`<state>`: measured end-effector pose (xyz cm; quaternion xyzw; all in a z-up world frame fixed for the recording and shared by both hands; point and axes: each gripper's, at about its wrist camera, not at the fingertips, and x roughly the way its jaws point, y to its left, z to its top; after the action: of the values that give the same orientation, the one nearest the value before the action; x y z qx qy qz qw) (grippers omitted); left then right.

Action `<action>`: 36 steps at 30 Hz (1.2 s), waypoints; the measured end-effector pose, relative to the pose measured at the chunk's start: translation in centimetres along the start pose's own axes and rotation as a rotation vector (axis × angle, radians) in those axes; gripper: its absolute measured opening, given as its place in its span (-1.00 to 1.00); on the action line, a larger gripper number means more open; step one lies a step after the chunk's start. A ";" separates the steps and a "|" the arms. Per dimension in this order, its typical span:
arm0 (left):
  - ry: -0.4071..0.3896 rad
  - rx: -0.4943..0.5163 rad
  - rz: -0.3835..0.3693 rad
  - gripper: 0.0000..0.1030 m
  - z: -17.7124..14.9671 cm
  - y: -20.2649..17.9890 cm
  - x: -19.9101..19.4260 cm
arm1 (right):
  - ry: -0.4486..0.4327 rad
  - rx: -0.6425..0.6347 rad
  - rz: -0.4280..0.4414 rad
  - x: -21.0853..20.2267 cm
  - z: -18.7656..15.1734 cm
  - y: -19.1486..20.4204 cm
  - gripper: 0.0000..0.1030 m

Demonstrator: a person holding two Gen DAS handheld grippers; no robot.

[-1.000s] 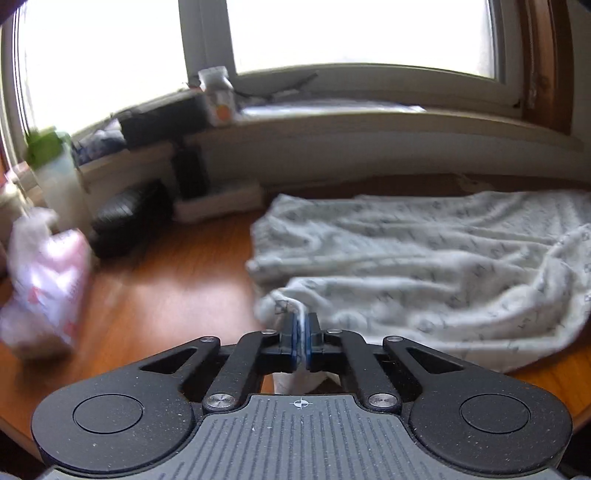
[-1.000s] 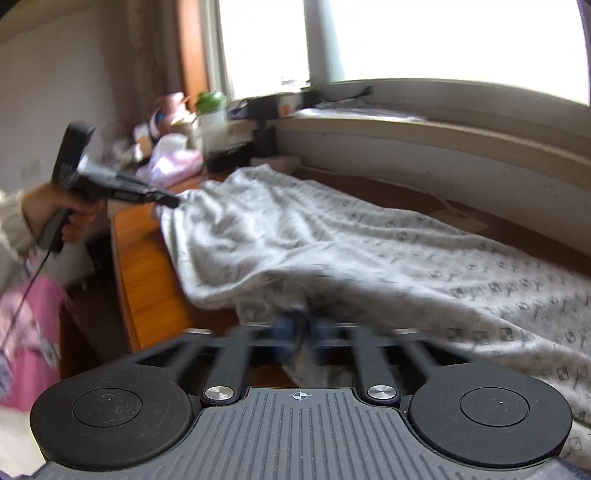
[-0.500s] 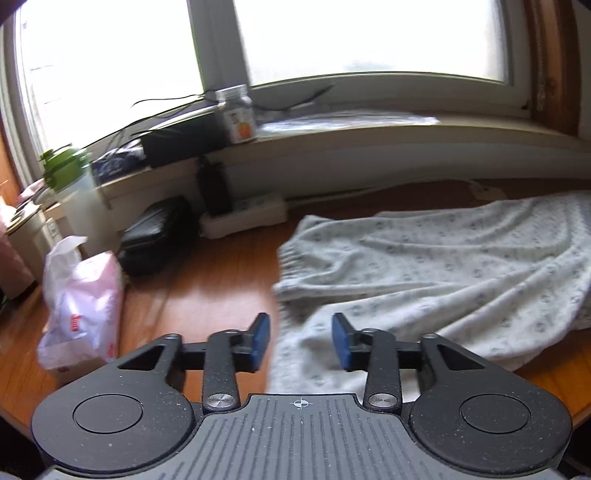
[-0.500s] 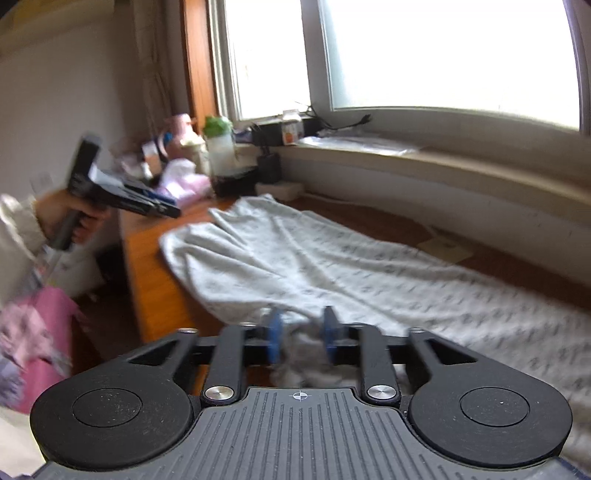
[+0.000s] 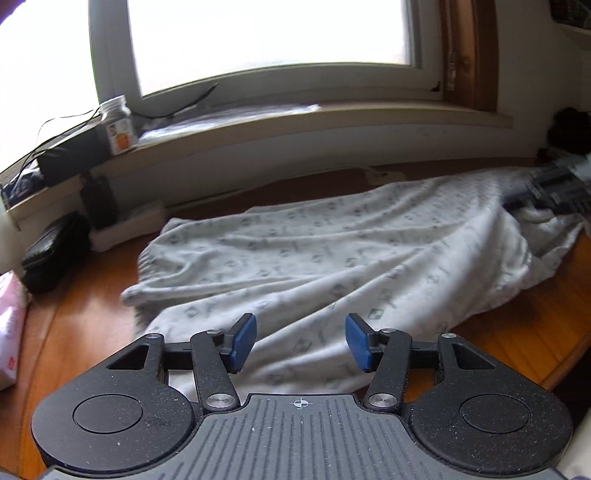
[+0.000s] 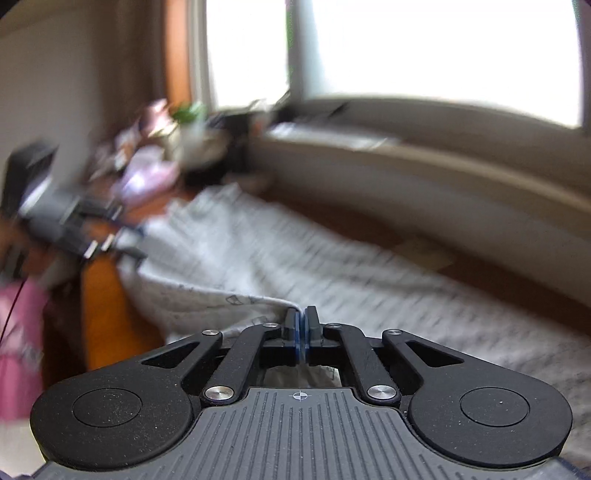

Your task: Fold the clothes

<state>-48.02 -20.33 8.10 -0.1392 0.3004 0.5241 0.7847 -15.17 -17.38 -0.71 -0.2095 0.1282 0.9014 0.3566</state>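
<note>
Setting: wooden table (image 5: pixel 88 317) below a bright window (image 5: pixel 273 33).
Garment: pale patterned cloth (image 5: pixel 332 258) spread across it.
Left gripper (image 5: pixel 301 341): jaws just opened, wide above the cloth's near edge, holding nothing.
Right gripper (image 6: pixel 302 334): just closed, pinching a cloth fold.

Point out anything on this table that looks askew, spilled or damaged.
Nothing spilled or damaged. The printed garment lies rumpled and slanted across the wooden table, not yet folded. The right gripper pinches its edge; the left gripper is open.
</note>
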 end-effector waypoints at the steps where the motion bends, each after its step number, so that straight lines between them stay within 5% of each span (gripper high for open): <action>1: -0.009 -0.002 -0.017 0.13 0.1 -0.3 0.0 | -0.003 0.019 -0.005 0.1 0.2 -0.3 -0.93; 9: -0.026 0.033 -0.082 0.22 0.4 -2.7 1.0 | 0.051 0.012 -0.102 2.3 -0.1 -0.3 -0.92; 15: -0.011 0.079 -0.082 0.07 -0.2 -3.9 2.2 | 0.045 0.021 -0.110 1.7 -0.4 -0.3 -0.78; 17: -0.011 0.079 -0.081 -0.28 -0.1 -3.8 2.5 | 0.031 0.030 -0.097 0.9 -0.4 0.0 -0.74; 20: -0.013 0.084 -0.070 -0.45 0.7 -3.5 3.0 | 0.018 0.036 -0.063 -0.5 -0.7 0.9 -0.55; 31: 0.008 0.030 -0.060 -0.45 2.7 -2.1 5.4 | 0.076 0.020 0.078 -1.4 -3.1 4.7 -0.28; 36: 0.004 0.021 -0.059 -0.43 2.4 -2.1 5.0 | 0.035 -0.003 0.111 0.3 -2.7 5.9 -0.27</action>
<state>-43.96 -16.22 6.66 -0.1406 0.3032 0.4971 0.8008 -18.67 -22.44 -2.78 -0.2182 0.1445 0.9161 0.3037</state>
